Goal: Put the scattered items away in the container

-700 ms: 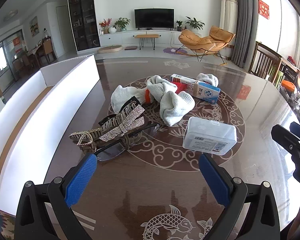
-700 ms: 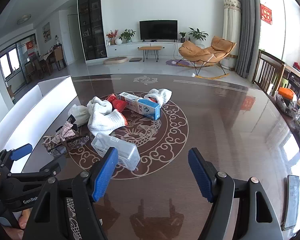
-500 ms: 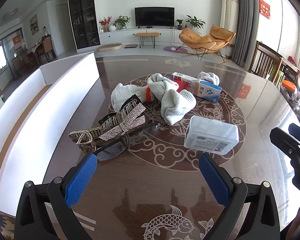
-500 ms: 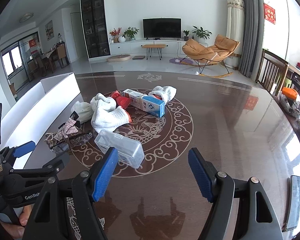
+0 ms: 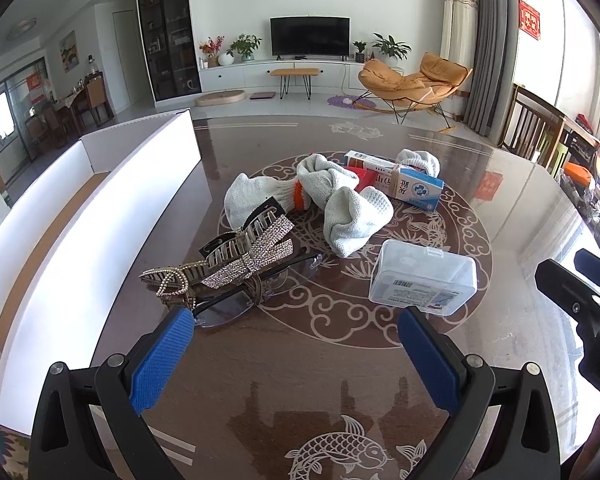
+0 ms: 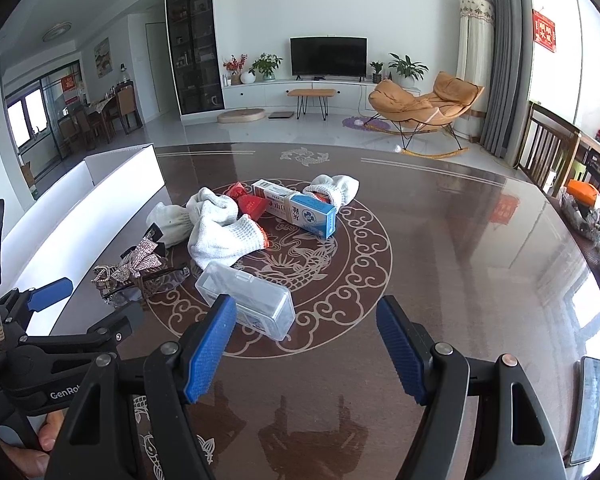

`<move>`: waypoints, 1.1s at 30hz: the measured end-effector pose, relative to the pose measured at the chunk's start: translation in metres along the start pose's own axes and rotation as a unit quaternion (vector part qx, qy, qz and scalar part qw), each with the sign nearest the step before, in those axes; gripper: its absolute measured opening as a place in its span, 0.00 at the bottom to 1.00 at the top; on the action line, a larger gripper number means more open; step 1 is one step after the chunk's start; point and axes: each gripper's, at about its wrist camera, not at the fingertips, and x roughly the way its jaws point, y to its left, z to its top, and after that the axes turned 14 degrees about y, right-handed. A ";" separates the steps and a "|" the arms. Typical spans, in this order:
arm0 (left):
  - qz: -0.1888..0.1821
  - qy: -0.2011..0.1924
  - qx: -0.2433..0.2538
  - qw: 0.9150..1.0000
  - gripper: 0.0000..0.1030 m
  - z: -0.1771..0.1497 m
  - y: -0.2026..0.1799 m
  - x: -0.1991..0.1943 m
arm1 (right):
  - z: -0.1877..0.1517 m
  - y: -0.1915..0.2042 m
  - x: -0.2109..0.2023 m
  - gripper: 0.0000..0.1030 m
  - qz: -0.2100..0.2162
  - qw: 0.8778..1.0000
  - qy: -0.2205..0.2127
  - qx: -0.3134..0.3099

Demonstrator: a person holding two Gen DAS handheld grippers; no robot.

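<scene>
The long white box lay along the bench's left edge, its brown floor bare where visible. Mid-bench sat the clutter: white gloves, hair clips on glasses, a blue-and-white carton and a shut clear case. The left claw and right claw both gaped wide, holding nothing.

White container cut off at left edge. Glasses half buried under hair clips. Red packet mostly hidden by gloves. Phone clipped at right edge.
</scene>
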 end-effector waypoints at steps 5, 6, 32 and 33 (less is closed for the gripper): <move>0.001 0.006 0.000 1.000 1.00 -0.001 0.002 0.005 | -0.002 0.001 0.006 0.71 -0.002 1.000 0.006 -0.002; 0.003 0.007 0.001 1.000 1.00 0.000 0.002 0.008 | -0.002 0.000 0.008 0.71 -0.001 1.000 0.008 -0.003; -0.002 0.062 -0.001 0.998 1.00 0.029 0.001 0.118 | -0.006 -0.006 0.135 0.72 0.052 0.985 0.089 -0.137; -0.002 0.061 -0.002 0.998 1.00 0.031 0.001 0.119 | -0.002 -0.001 0.138 0.72 0.054 0.985 0.089 -0.140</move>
